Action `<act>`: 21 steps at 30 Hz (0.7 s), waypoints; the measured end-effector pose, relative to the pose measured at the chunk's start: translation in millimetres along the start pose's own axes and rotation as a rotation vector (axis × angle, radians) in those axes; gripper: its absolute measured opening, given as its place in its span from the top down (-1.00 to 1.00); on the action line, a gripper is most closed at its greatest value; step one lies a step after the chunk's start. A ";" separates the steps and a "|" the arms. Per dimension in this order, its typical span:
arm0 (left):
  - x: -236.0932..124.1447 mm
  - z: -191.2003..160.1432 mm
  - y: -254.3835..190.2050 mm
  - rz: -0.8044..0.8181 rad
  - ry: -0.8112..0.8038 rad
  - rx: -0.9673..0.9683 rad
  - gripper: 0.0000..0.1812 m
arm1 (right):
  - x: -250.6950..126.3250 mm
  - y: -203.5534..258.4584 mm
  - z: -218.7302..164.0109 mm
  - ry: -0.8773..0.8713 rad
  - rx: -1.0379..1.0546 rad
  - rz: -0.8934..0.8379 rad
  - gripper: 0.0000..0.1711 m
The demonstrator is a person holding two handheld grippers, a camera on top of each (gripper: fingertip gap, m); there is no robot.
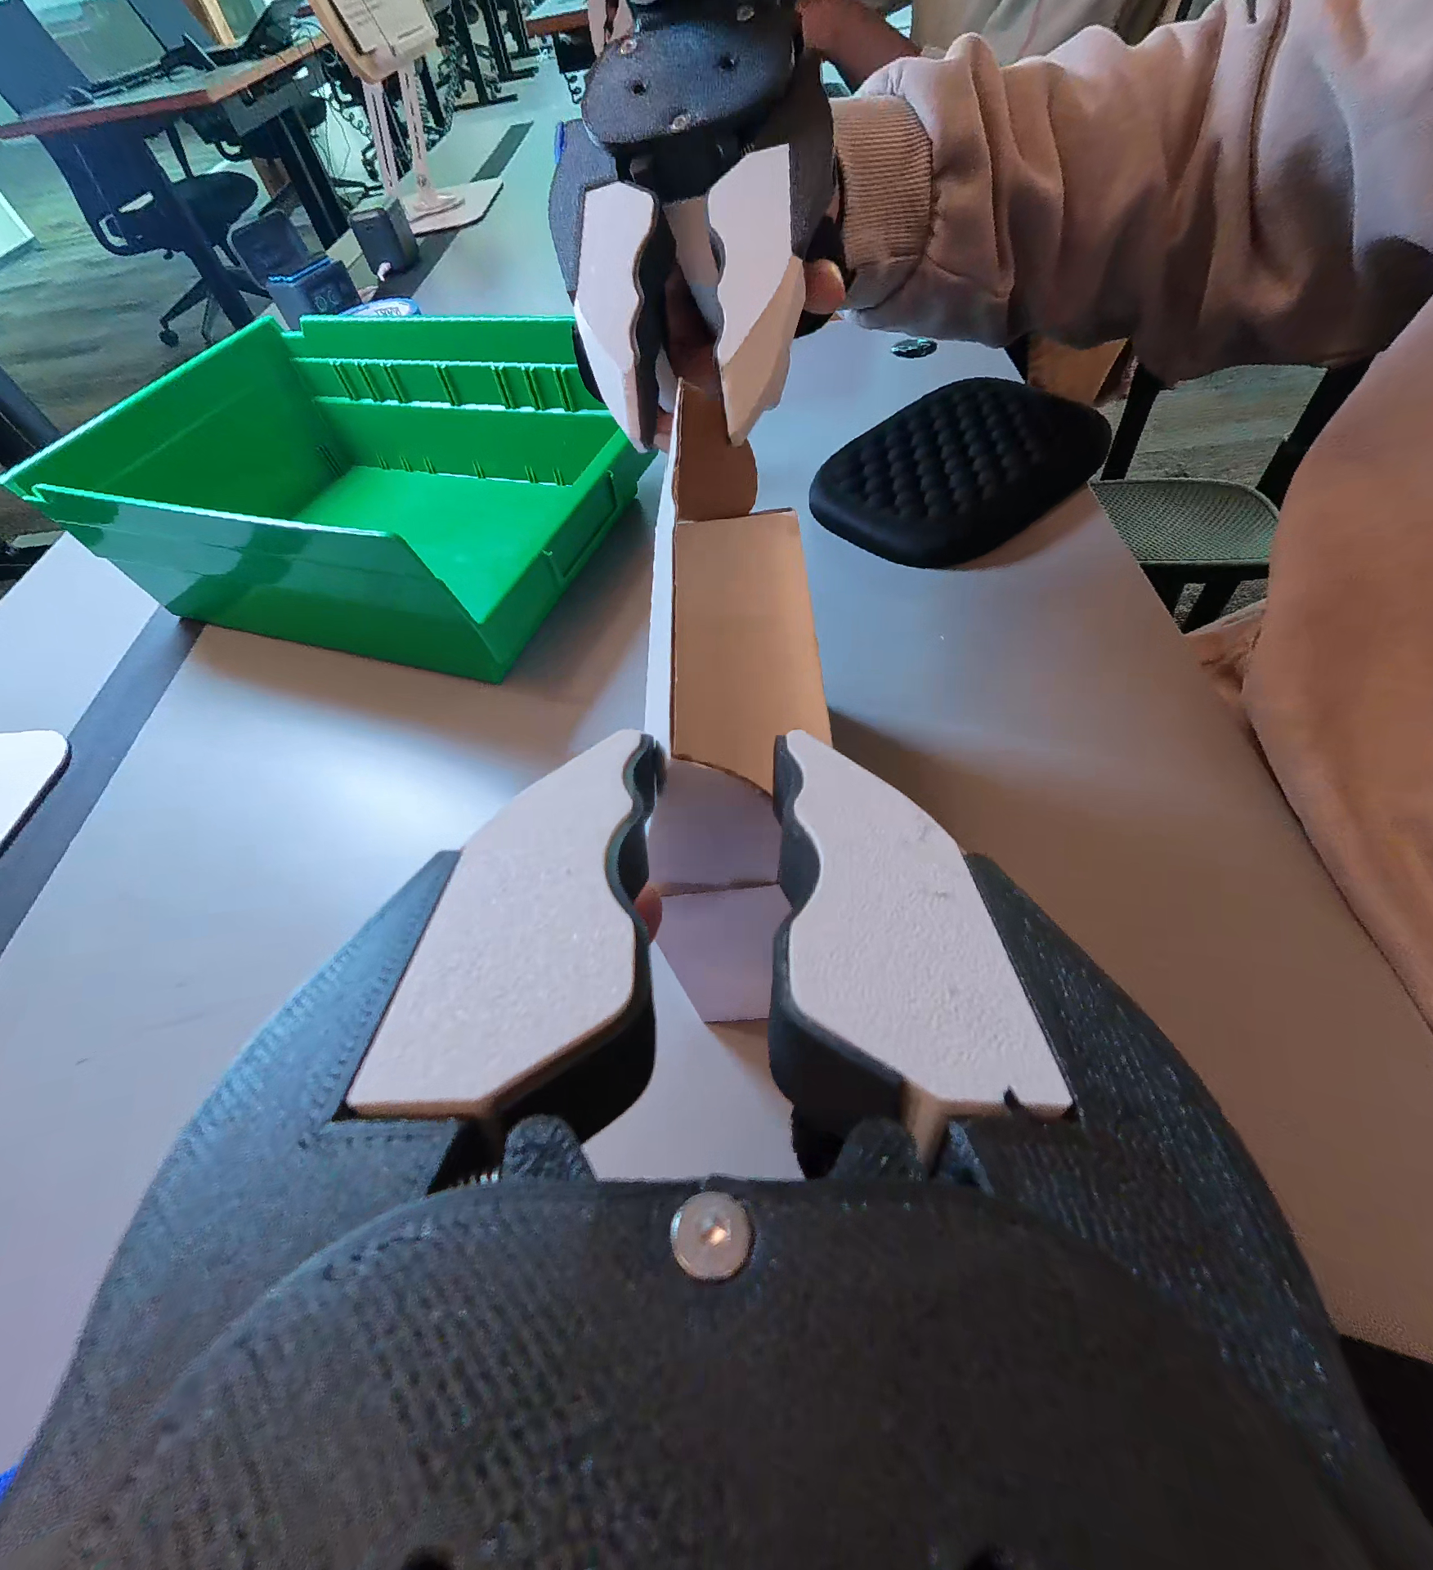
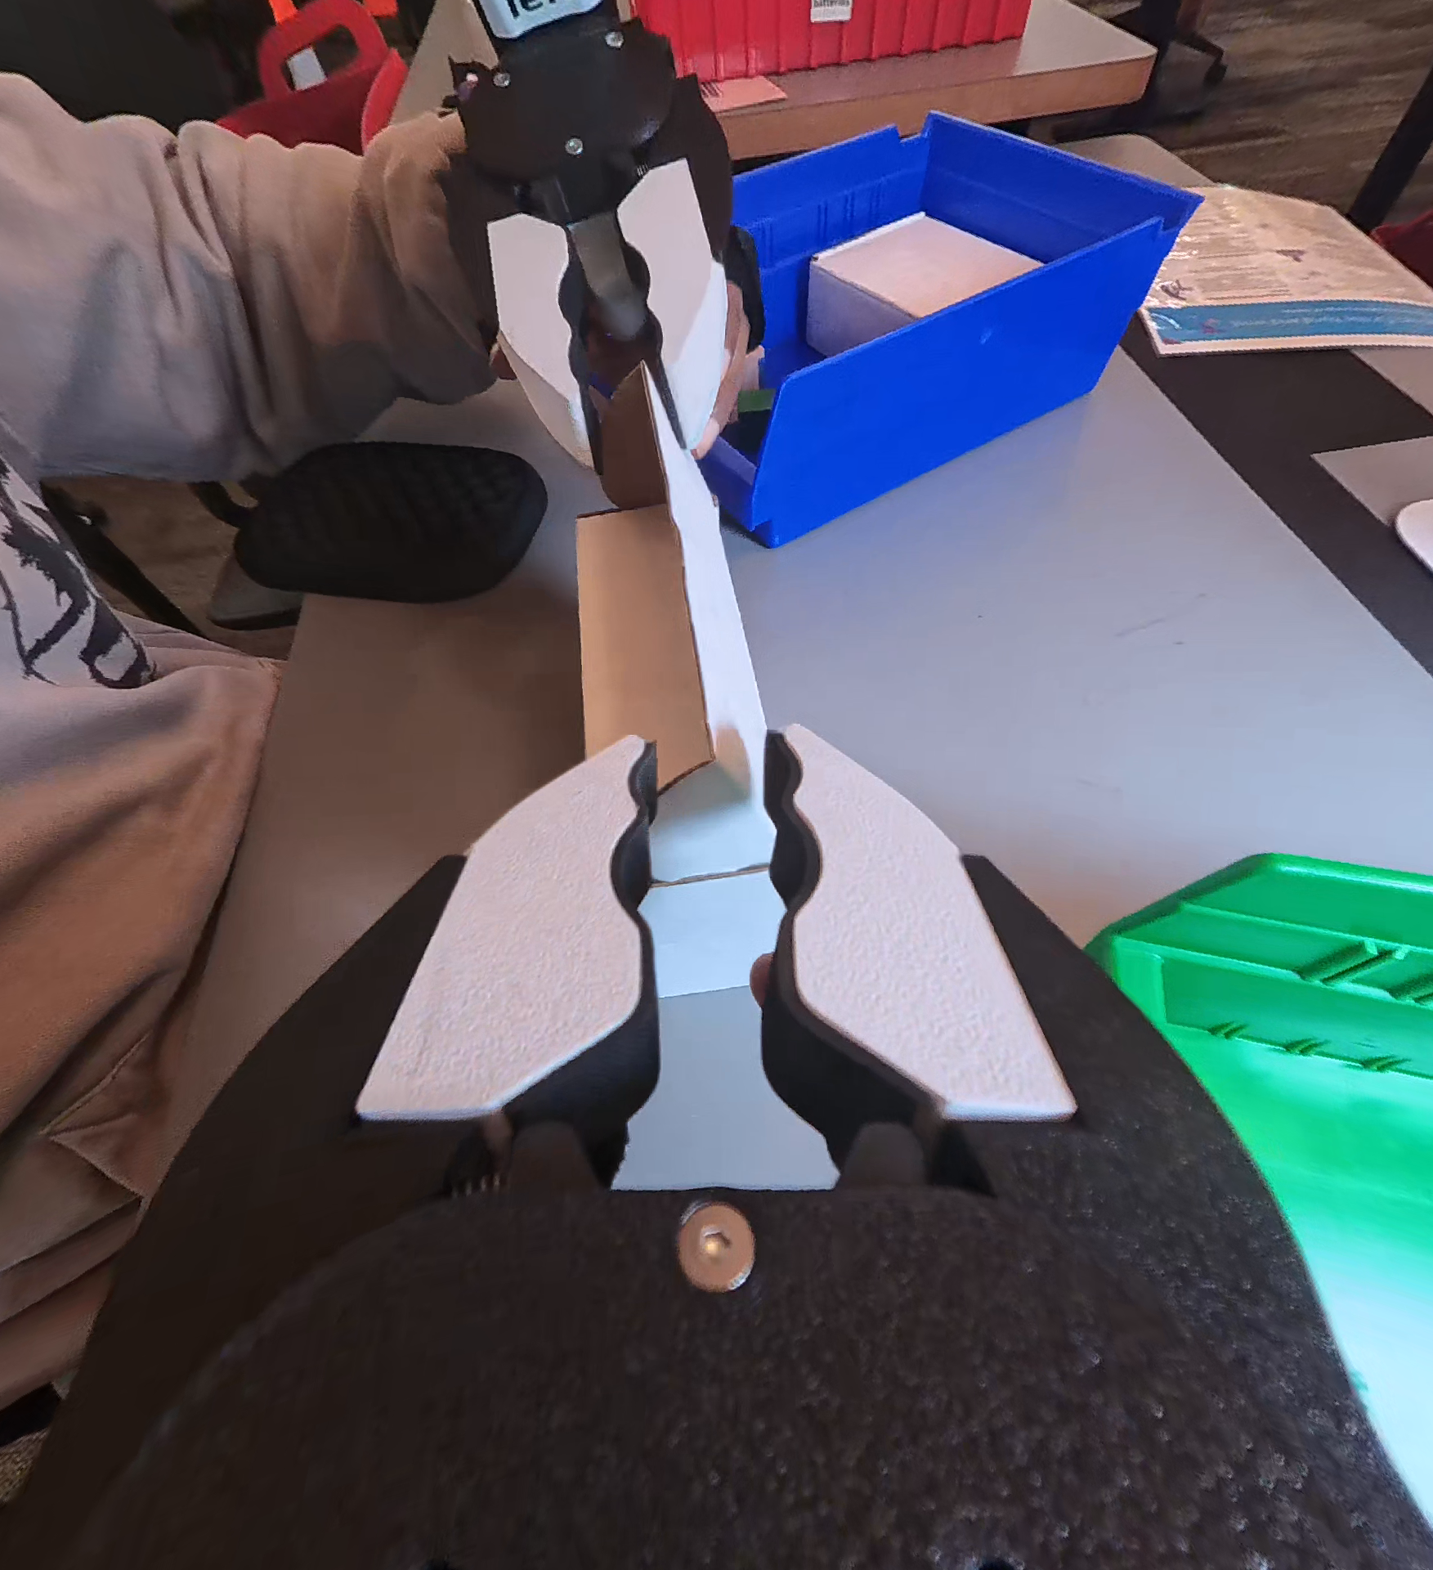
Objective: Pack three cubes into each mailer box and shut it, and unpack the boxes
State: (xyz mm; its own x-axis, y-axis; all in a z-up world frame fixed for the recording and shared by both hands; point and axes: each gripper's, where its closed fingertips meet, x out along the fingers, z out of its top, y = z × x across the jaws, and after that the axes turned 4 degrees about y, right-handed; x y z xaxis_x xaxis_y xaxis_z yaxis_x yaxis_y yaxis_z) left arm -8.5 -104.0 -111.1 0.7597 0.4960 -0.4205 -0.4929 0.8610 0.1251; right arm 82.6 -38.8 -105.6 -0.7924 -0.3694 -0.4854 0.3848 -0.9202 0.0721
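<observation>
Office desks, chairs and a red bin fill the background; work is done on a grey table (image 1: 271, 849).

- A mailer box (image 1: 742, 646), white outside and brown inside, is held off the table between the 2 grippers, 1 at each end, seen nearly edge-on.
- Left gripper (image 1: 717, 866): jaws partly closed, the near end flap of the box lying between them. Whether it is firmly pinched cannot be told from the left wrist view; a small gap shows on each side.
- Right gripper (image 2: 713, 866): the same state at the opposite end, the white flap lying between partly closed jaws.
- Judgement: a hold at both ends keeps the light box steady while its lid or flaps are worked, either for closing or opening.
- No cubes are seen; the box interior is mostly hidden.
- An empty green bin (image 1: 339, 501) sits just beside the box on 1 side; a blue bin (image 2: 950, 340) on the other holds a closed white box (image 2: 908, 272), judged a store for boxes.
- A black textured pad (image 1: 959, 471) rests at the table edge.
- Writing: a printed sheet (image 2: 1307, 289) and a label on the left gripper are noted, not transcribed. No brand is identified.
</observation>
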 end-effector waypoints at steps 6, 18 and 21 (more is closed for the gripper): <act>2.1 0.4 6.8 0.015 0.015 -0.049 0.73 | 2.9 -3.0 0.5 -0.003 0.026 -0.001 0.80; 7.7 -2.2 -5.1 0.145 -0.045 -0.041 0.78 | 5.4 8.4 -8.7 -0.003 -0.014 -0.011 0.82; 9.9 -7.0 -14.4 0.179 -0.051 0.055 0.70 | 6.4 14.8 -14.3 0.011 -0.071 -0.040 0.78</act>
State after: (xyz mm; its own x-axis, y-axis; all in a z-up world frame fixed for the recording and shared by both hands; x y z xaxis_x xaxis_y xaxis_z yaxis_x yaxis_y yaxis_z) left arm 3.1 -112.3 -123.3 0.6831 0.6459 -0.3409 -0.5993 0.7625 0.2438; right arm 90.0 -52.9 -120.1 -0.8025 -0.3310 -0.4965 0.3860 -0.9225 -0.0089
